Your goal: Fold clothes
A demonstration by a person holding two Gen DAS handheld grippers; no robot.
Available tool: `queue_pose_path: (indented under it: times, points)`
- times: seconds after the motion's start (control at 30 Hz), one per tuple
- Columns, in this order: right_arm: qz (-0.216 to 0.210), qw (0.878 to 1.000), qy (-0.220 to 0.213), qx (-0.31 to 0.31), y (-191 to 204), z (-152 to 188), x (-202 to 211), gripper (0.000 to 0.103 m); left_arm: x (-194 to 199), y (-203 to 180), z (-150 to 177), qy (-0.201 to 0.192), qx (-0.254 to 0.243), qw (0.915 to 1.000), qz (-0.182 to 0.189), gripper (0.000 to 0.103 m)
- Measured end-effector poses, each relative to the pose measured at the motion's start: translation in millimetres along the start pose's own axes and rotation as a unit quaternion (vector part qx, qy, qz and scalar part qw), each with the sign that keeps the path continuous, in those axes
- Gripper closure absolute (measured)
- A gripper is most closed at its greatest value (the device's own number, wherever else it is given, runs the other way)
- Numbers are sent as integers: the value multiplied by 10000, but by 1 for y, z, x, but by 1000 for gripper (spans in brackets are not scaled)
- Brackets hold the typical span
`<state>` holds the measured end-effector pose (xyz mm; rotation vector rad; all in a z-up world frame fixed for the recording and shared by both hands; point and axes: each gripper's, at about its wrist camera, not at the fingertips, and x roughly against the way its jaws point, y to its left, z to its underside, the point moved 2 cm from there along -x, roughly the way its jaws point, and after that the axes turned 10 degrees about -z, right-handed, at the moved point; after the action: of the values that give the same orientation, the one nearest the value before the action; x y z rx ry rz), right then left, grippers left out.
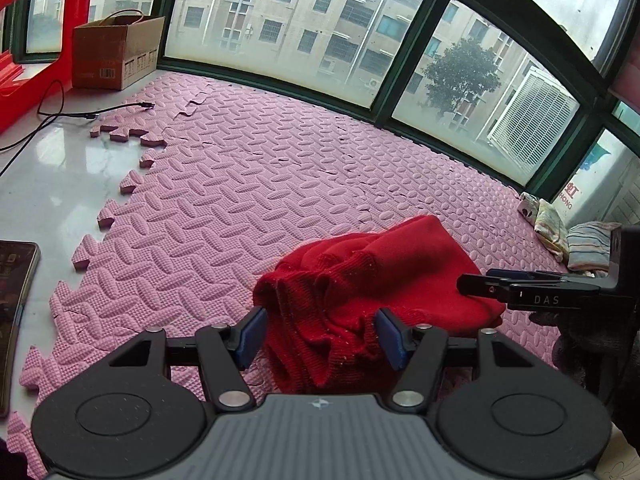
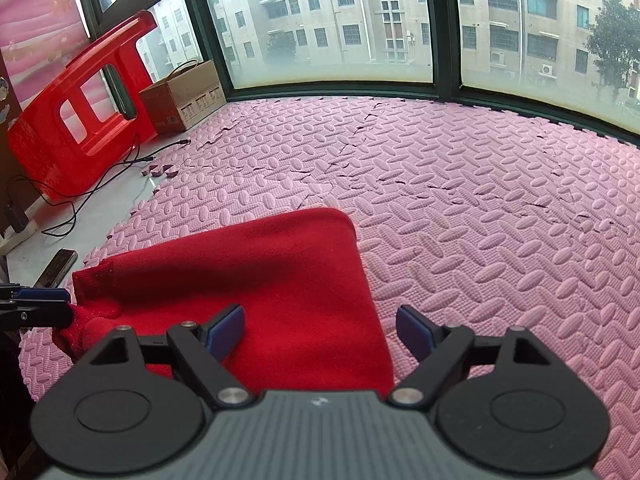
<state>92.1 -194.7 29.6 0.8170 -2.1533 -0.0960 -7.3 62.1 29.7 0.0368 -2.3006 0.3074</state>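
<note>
My left gripper (image 1: 320, 338) and right gripper (image 2: 322, 334) both stand with jaws apart, gripping nothing, over the red knit garment (image 2: 256, 280) on the pink foam mat (image 2: 480, 208).

Ahead of me the pink foam mat (image 2: 480, 208) lies bare up to the window frame (image 2: 328, 88). On my left, a cardboard box (image 1: 116, 54), a loose cable (image 1: 72, 114) and a phone (image 1: 16, 300) crowd the white ledge (image 1: 52, 168); 2 folded cloths (image 1: 568, 236) block the far right corner.

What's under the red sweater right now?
The red sweater lies on the pink foam mat. Anything else under it is hidden by the fabric.
</note>
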Motion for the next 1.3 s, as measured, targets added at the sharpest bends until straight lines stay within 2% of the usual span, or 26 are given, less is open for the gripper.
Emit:
queue_pose_path:
  times: [0.13,0.3,0.43,0.57,0.63,0.67,0.73,0.8,0.83,0.93,1.0,1.1,1.3]
  points:
    - [-161,9996,48,-244,-10,1,-8,18,-8,8,3,172,194,9997,-5,33]
    - [-329,9986,94,-410,-18,0,-15,18,-22,22,7,476,690,9959,333,30]
    - [-502,9974,132,-505,-23,-1,-21,18,-34,35,11,725,1149,9882,704,30]
    - [-647,9956,182,-661,-27,-2,-28,18,-44,41,12,886,1362,9817,990,32]
    - [-724,9942,216,-769,-29,-2,-32,18,-49,42,12,945,1458,9785,1112,37]
    - [-754,9936,198,-814,-31,-2,-33,18,-49,41,11,932,1422,9790,1124,37]
    - [-798,9930,193,-850,-30,-2,-34,18,-50,40,10,910,1364,9790,1208,47]
    - [-828,9928,217,-837,-28,-2,-35,27,-49,37,7,887,1324,9793,1251,60]
    - [-829,9928,215,-839,-28,-2,-34,29,-48,36,5,865,1285,9801,1244,61]
    - [-802,9932,130,-835,-26,-3,-27,42,-45,33,3,819,1168,9822,1221,68]
    - [-803,9928,18,-893,-25,-2,-17,55,-43,31,0,788,1138,9832,1193,71]
    - [-788,9923,-144,-940,-24,1,-4,63,-40,25,-4,710,1002,9852,1192,74]
    - [-553,9915,-553,-1039,-26,8,29,69,-42,1,-16,702,664,9869,1296,77]
